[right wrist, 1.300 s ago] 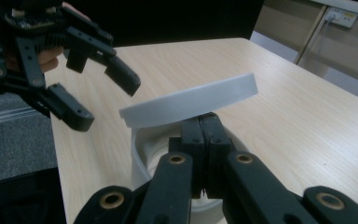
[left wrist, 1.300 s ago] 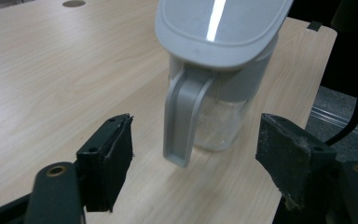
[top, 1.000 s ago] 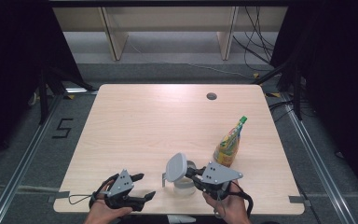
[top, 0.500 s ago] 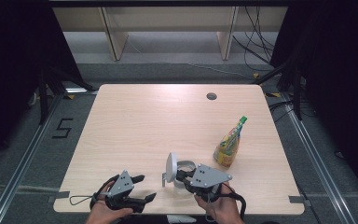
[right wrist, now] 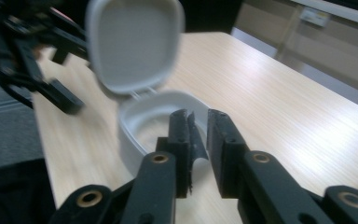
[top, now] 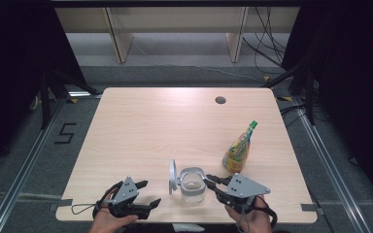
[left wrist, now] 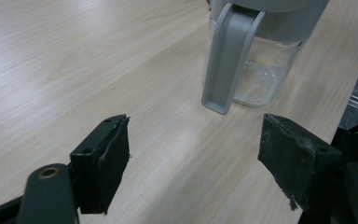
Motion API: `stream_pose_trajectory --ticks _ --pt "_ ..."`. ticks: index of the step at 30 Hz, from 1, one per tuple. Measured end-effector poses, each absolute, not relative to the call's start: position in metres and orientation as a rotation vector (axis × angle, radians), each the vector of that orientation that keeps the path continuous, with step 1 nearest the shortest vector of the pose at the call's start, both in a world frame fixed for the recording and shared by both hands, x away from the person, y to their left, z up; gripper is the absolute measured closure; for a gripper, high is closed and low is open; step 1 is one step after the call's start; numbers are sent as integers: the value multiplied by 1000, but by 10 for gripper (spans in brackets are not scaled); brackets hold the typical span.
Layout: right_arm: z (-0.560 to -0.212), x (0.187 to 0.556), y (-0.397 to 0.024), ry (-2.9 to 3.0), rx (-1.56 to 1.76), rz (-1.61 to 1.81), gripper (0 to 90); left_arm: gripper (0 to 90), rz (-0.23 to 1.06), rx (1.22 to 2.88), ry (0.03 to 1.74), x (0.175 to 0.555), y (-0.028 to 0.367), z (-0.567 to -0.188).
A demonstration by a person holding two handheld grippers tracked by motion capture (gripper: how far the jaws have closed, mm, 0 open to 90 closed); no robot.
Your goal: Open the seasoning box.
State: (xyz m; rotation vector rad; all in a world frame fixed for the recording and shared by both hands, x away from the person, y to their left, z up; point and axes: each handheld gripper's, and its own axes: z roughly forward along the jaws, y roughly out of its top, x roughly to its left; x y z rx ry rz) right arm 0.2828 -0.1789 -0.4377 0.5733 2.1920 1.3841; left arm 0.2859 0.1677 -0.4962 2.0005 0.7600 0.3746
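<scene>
A clear container [top: 193, 187] with grey trim stands near the table's front edge, its grey lid [top: 173, 174] flipped up on its left side. In the right gripper view the lid [right wrist: 133, 42] rises behind the open rim [right wrist: 135, 126]. My right gripper [top: 210, 182] sits at the container's right rim. Its jaws have just been opening, and a narrow gap [right wrist: 198, 116] shows between them with no pad pressing on the rim. My left gripper [top: 149, 192] rests open left of the container. Between its wide jaws [left wrist: 196, 140] lies bare table, and the container's grey handle [left wrist: 228, 56] is ahead.
A yellow-green pouch [top: 238, 148] with a green cap stands just behind and right of the container. A cable hole [top: 220, 100] lies at the table's far side. The front table edge [top: 184, 221] runs close under both hands. The left gripper [right wrist: 28, 60] shows blurred beyond the lid.
The lid has swung further open, from facing the camera to nearly edge-on. My right gripper went left, then drew back right, and its jaws have parted slightly. The left gripper kept still.
</scene>
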Motion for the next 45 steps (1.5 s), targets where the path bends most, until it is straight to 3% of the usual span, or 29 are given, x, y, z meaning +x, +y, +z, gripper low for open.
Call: stream_pose_trajectory --ticks 5,14,18,45 --pt "-442 279 -198 2139 704 1369 670 235 381 2016 767 287 168 -497" --pt "-460 285 -221 1979 1051 1221 336 232 366 1999 780 288 168 -498" --pt "-467 292 -224 1931 1122 1182 249 232 381 2002 772 289 167 -499" --pt "-479 338 -215 1771 1263 1178 178 234 383 2030 737 290 164 -500"
